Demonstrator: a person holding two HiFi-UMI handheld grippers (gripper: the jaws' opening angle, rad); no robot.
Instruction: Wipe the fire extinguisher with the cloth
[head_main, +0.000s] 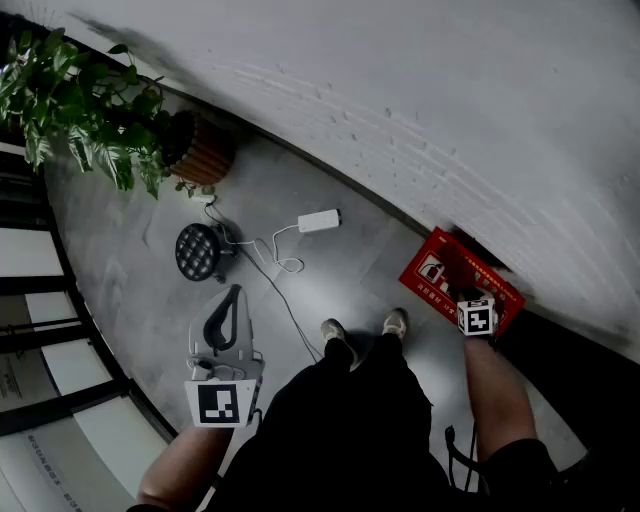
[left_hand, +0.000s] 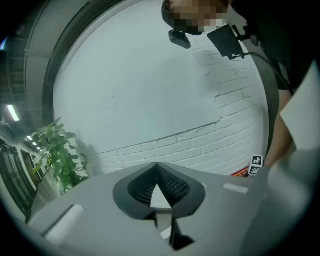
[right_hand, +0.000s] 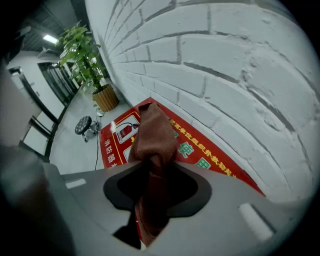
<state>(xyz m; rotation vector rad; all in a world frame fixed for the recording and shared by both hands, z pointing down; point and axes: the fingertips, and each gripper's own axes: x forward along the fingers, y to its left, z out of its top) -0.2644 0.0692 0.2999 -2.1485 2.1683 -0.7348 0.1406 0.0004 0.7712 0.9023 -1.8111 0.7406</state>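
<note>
Task stage: cloth in hand, wiping not visibly begun. My right tool (right_hand: 151, 162), pointed steeply down, is clamped on a rust-brown cloth of soft, napped fabric (right_hand: 152, 130). The cloth bunches into a rounded fold beyond the jaws. It hangs over the flat-topped red fire-extinguisher box (right_hand: 205, 160), a smooth, glossy surface printed with yellow and green lettering and an extinguisher pictogram. The box sits on the floor at the foot of the white-painted brick wall (right_hand: 225, 75), whose face is rough with recessed mortar lines. I cannot tell whether the cloth touches the lid. No extinguisher cylinder is in view; I judge that it is inside this box, so the whole wipe remains to be done. My left tool (left_hand: 157, 169) has its ribbed dark jaws brought together on nothing and is held well apart from the box, over the smooth grey floor (head_main: 150, 290).
</note>
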